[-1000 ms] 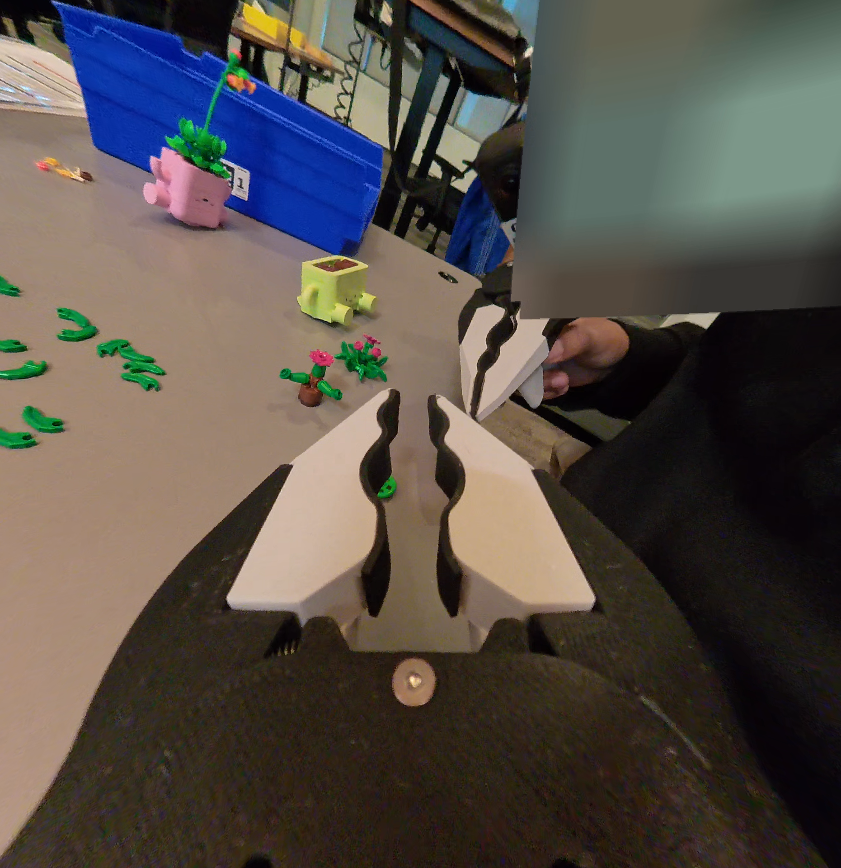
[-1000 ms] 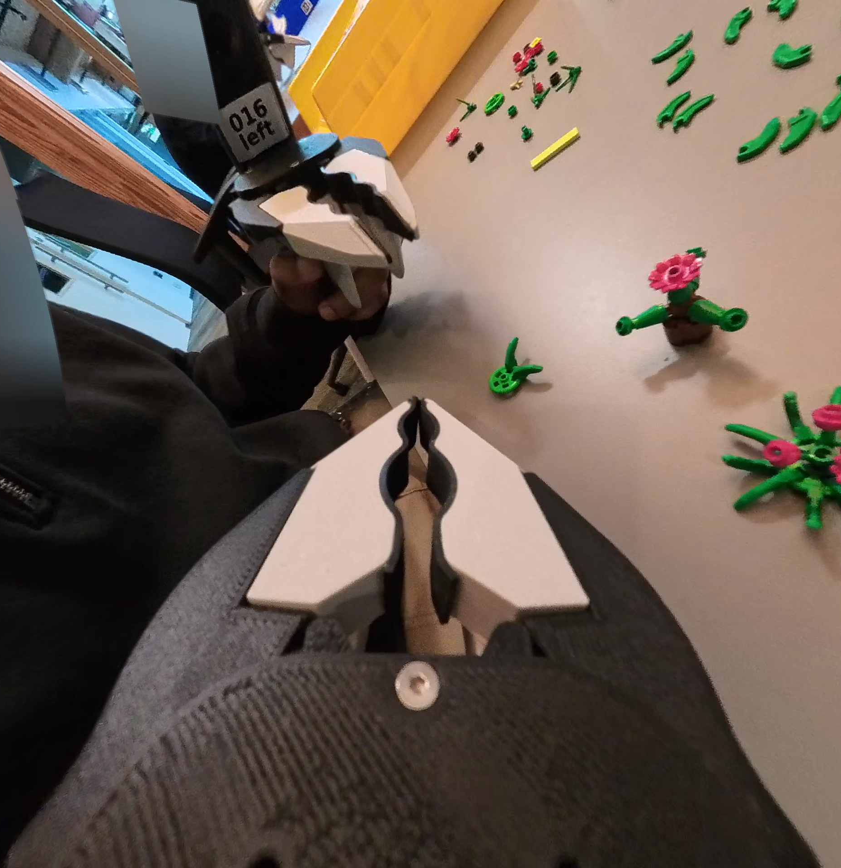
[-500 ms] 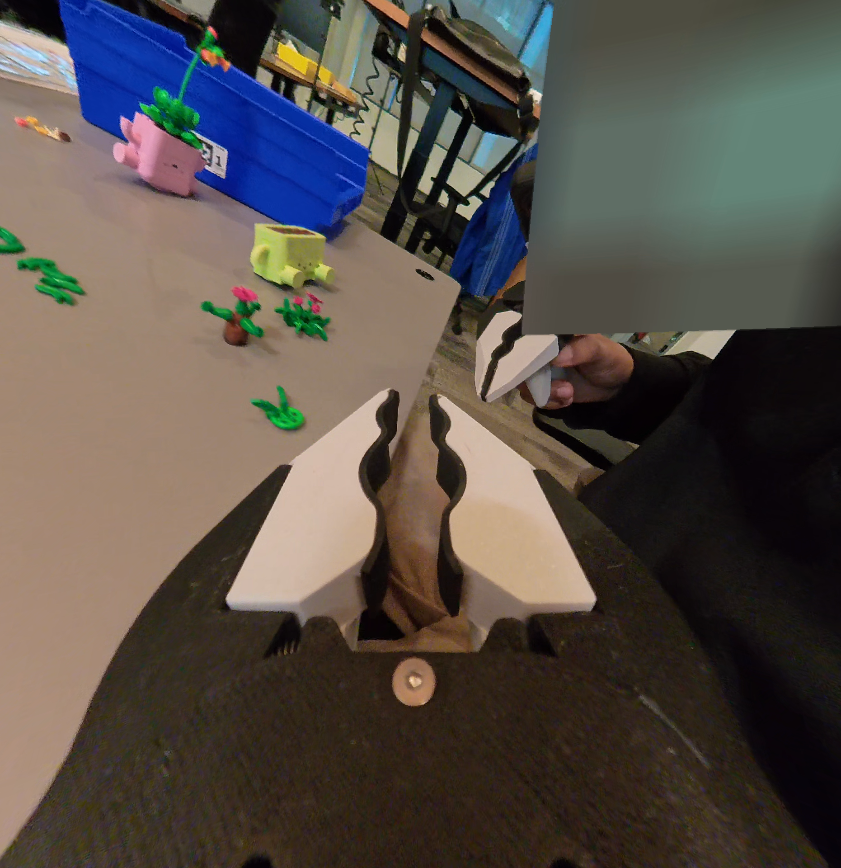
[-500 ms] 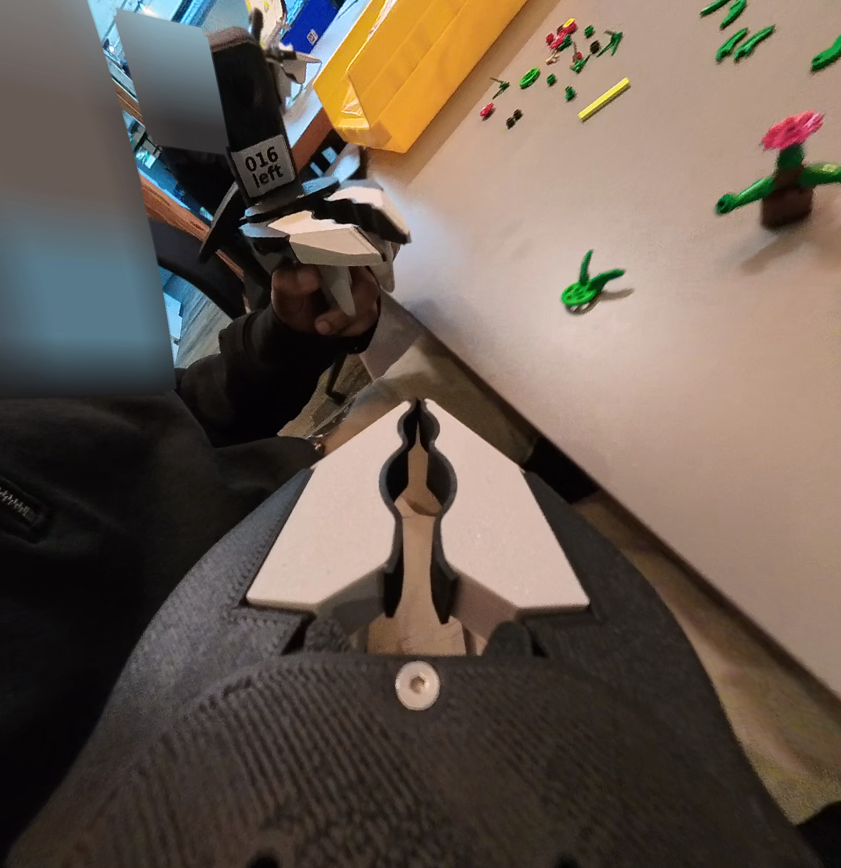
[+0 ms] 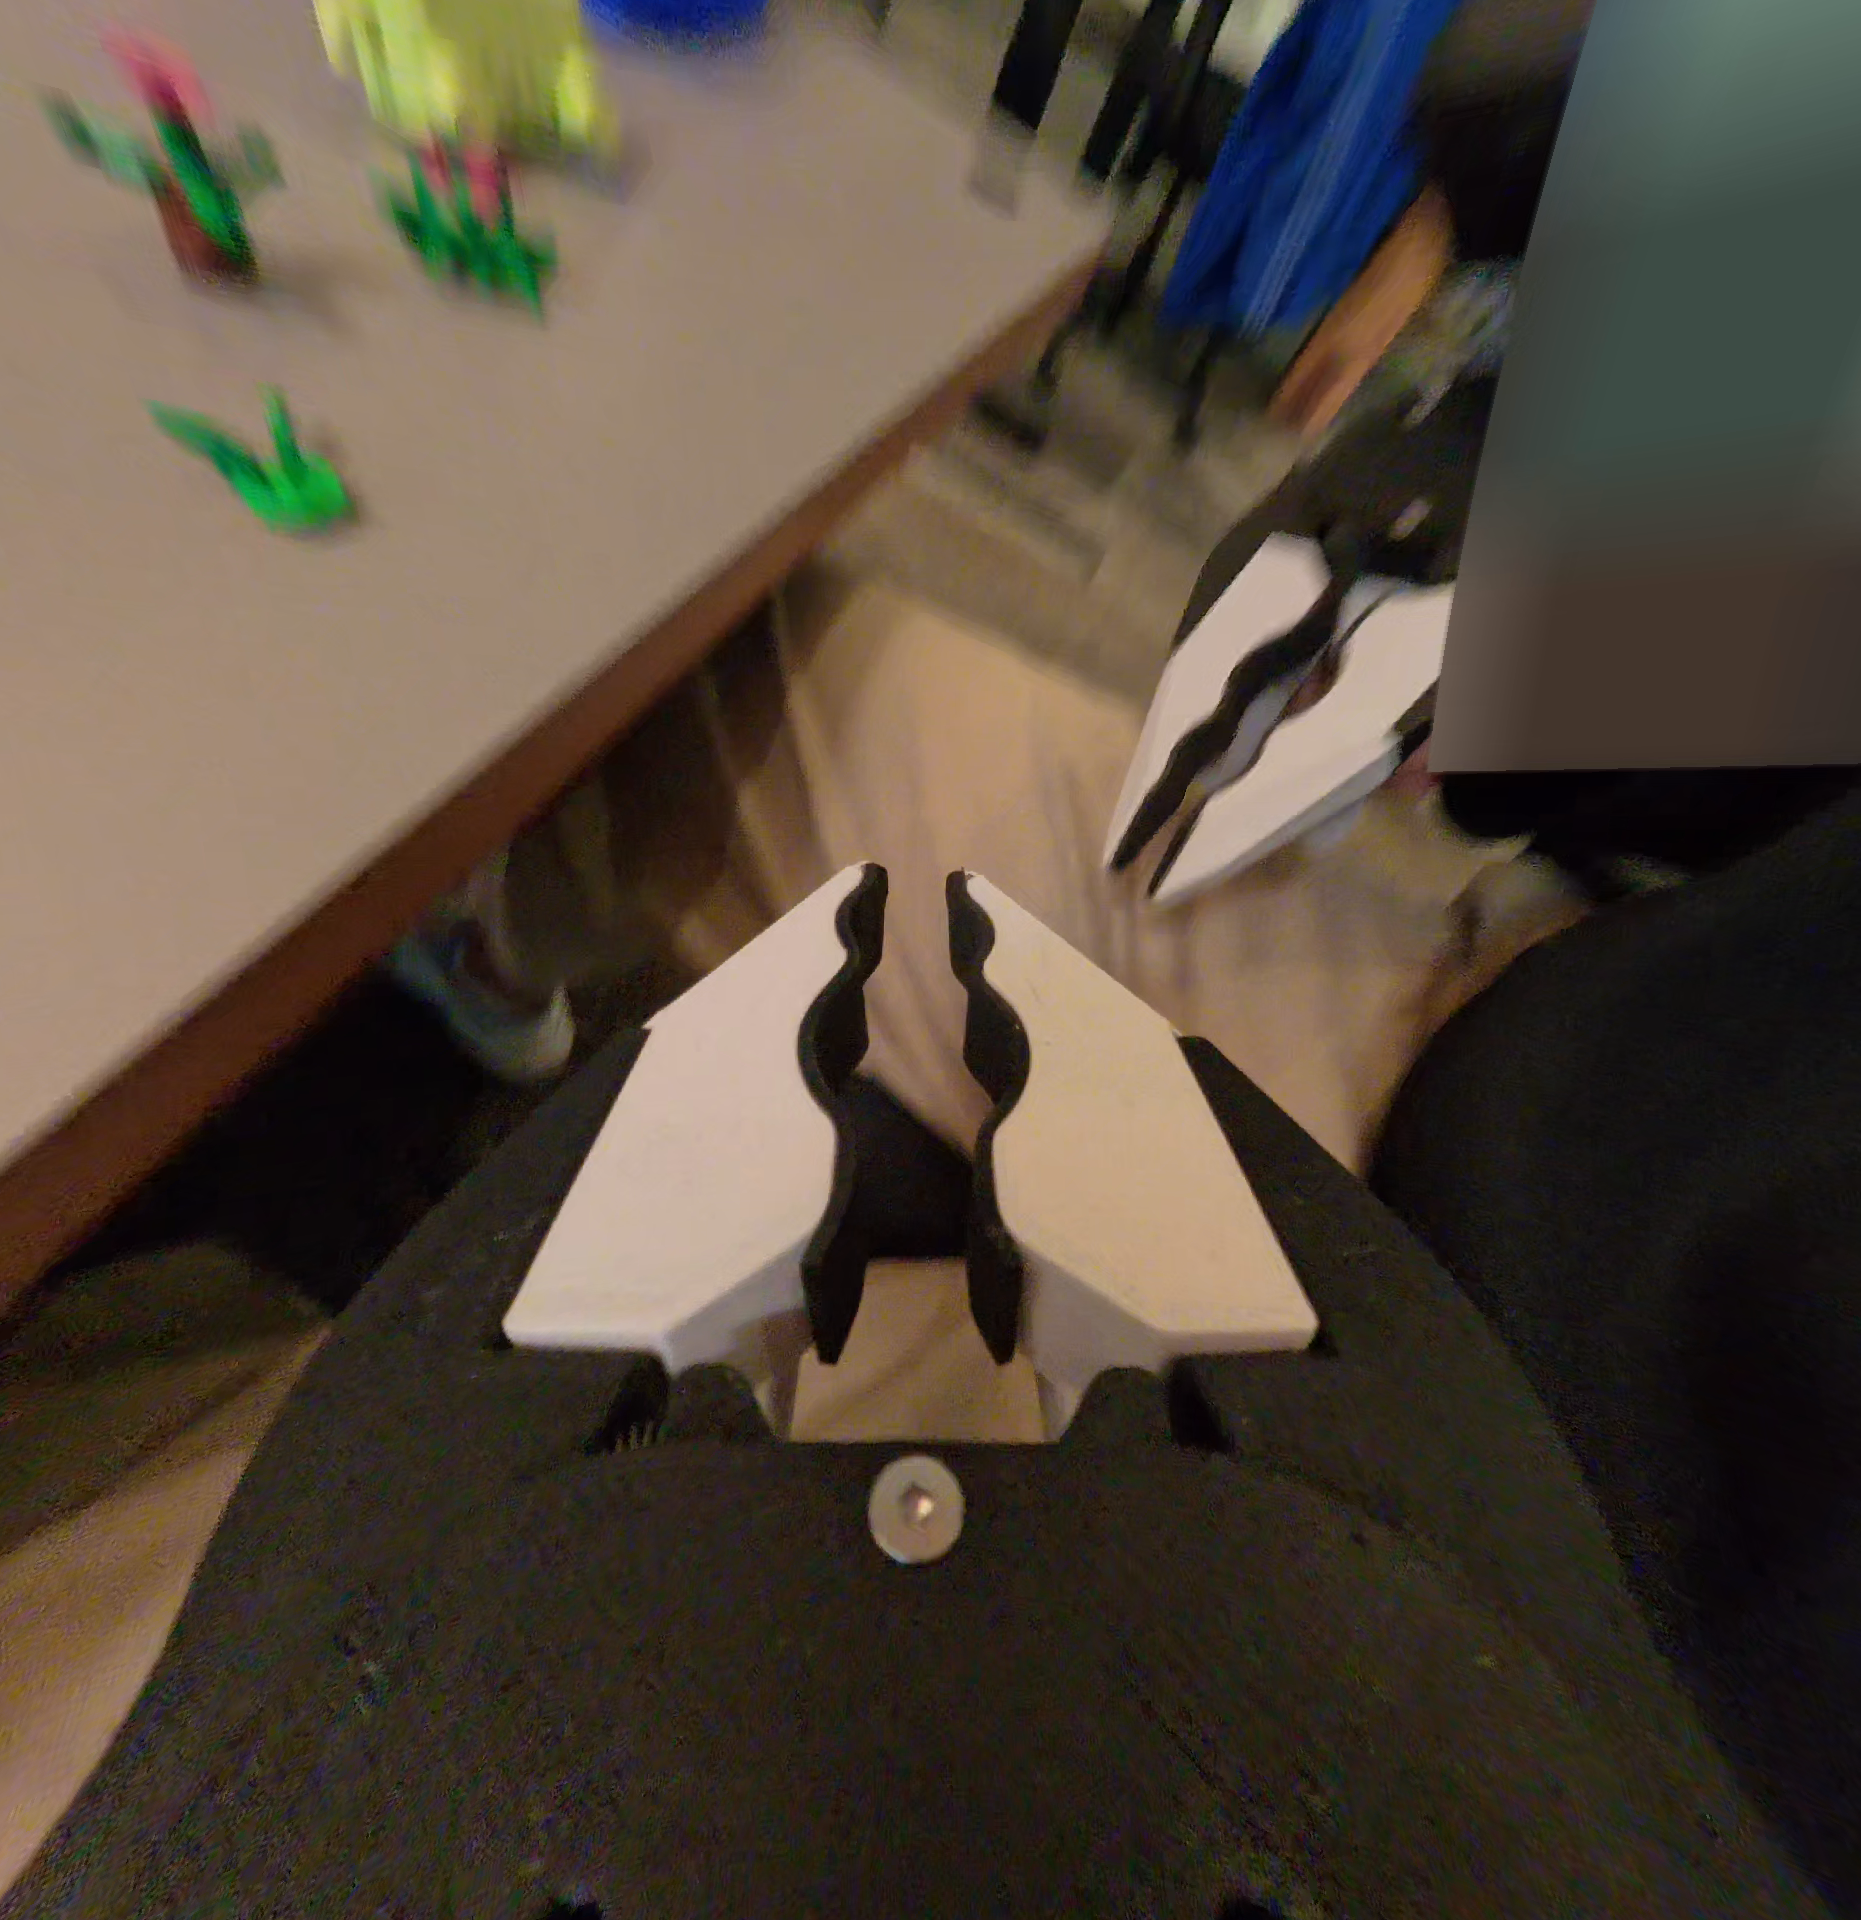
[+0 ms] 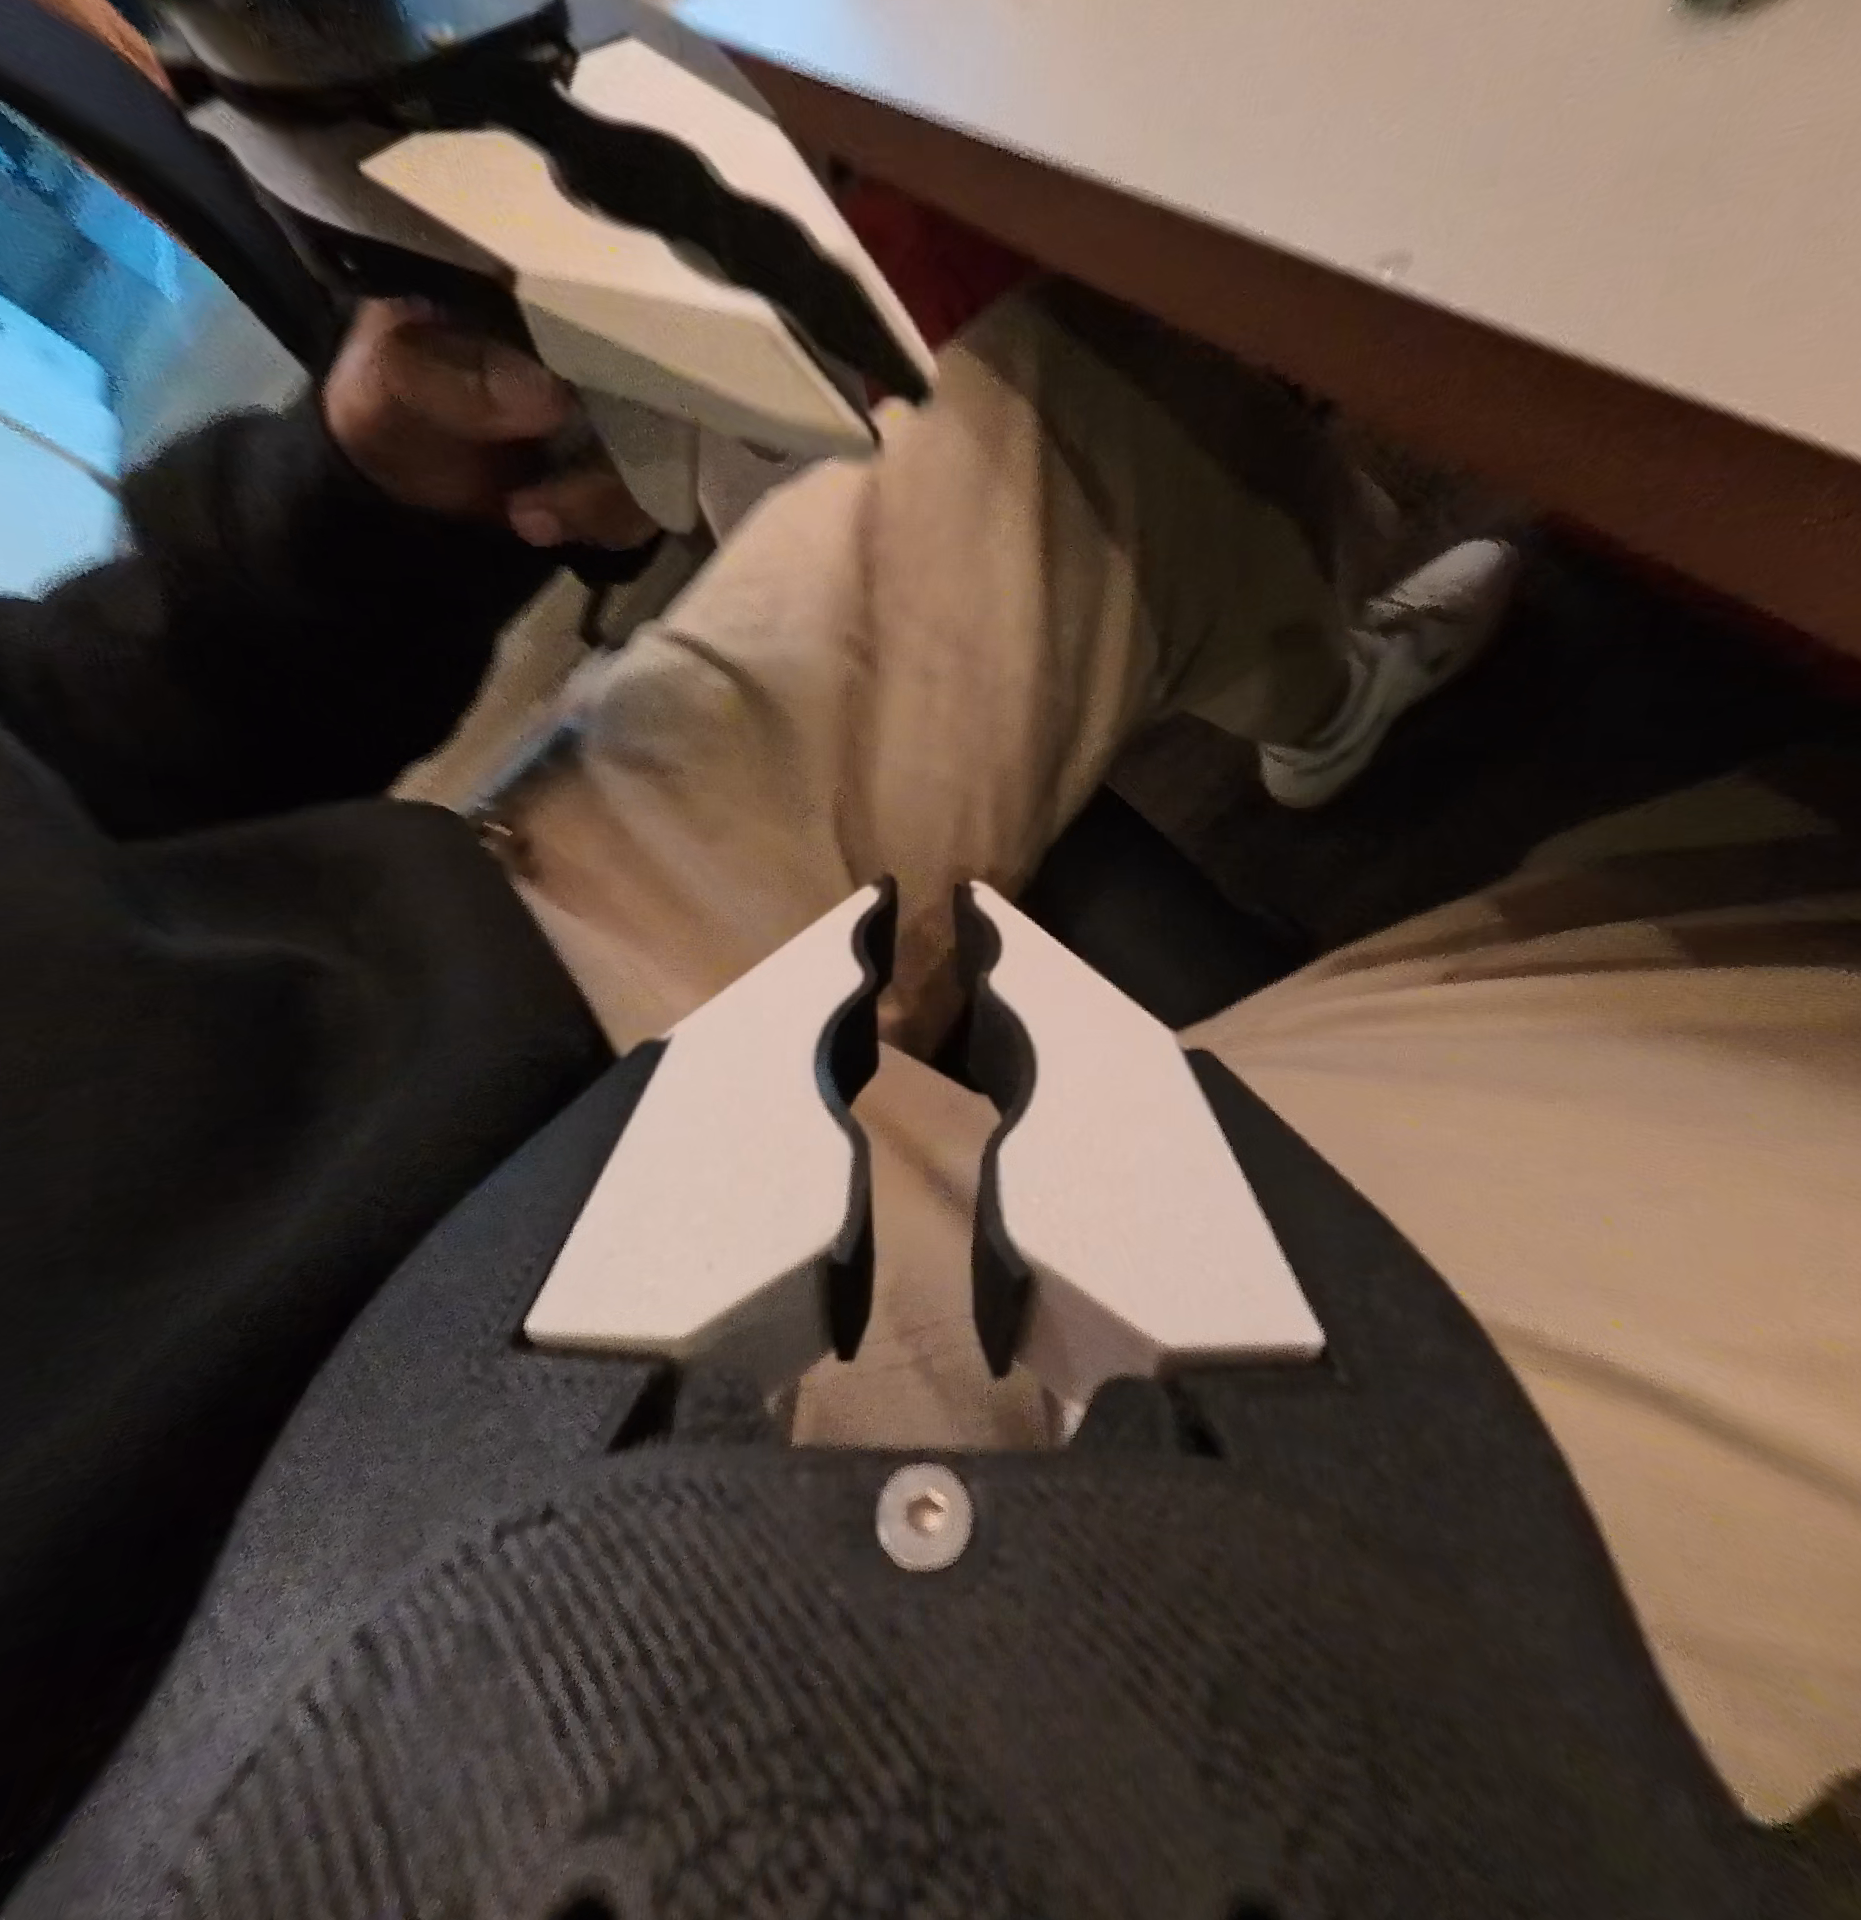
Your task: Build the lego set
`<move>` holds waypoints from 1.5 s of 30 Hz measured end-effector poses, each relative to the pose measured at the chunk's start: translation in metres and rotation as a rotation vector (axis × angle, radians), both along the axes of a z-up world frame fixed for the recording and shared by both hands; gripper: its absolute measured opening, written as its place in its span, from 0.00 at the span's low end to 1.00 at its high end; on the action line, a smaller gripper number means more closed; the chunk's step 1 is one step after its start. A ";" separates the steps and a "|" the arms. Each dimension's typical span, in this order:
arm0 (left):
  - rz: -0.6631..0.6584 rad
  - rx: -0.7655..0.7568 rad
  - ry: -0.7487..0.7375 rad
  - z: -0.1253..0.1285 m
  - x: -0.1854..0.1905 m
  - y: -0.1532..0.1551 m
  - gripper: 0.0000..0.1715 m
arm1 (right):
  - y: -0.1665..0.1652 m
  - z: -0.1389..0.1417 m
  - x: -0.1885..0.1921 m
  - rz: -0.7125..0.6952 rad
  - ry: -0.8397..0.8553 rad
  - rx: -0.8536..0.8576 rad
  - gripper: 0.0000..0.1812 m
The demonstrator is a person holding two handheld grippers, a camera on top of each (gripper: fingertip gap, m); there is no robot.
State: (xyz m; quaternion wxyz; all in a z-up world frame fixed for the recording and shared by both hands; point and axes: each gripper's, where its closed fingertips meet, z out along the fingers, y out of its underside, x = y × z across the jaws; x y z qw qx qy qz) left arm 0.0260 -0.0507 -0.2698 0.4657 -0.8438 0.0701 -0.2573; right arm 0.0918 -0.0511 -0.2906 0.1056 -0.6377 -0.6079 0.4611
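Note:
My left gripper (image 5: 915, 883) is narrowly open and empty, held below the table edge over beige trousers. My right gripper (image 6: 928, 894) is also narrowly open and empty, low over the lap. Each shows in the other's view: the right gripper (image 5: 1139, 878) to the right, the left gripper (image 6: 895, 410) at the upper left, held by a hand. On the grey table (image 5: 386, 644), blurred, lie a loose green leaf piece (image 5: 271, 468), a small pink flower in a brown pot (image 5: 193, 197), a green plant with pink blooms (image 5: 469, 229) and a yellow-green pot (image 5: 469, 73).
The table's brown front edge (image 6: 1425, 343) runs diagonally above both grippers. Under it are the person's beige trouser legs (image 6: 957, 644) and a white shoe (image 6: 1393, 665). A black sleeve and jacket fill the sides. Blue cloth (image 5: 1279, 187) hangs beyond the table. Tip to tip, the grippers are about 8 cm apart.
Both grippers have pulled back off the table and dropped below its edge toward the lap. The right jaws, shut before, now stand slightly apart. The Lego pieces stayed on the table.

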 end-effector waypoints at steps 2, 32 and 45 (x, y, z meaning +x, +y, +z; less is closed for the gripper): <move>-0.012 -0.195 0.130 -0.047 0.010 -0.005 0.05 | 0.006 -0.016 0.003 0.014 -0.024 0.096 0.05; -0.380 -0.977 0.473 -0.205 0.092 -0.074 0.03 | 0.004 -0.076 0.034 0.158 -0.152 0.034 0.07; -0.175 -1.039 0.240 -0.186 0.075 -0.072 0.08 | 0.002 -0.068 0.043 0.141 -0.146 -0.007 0.03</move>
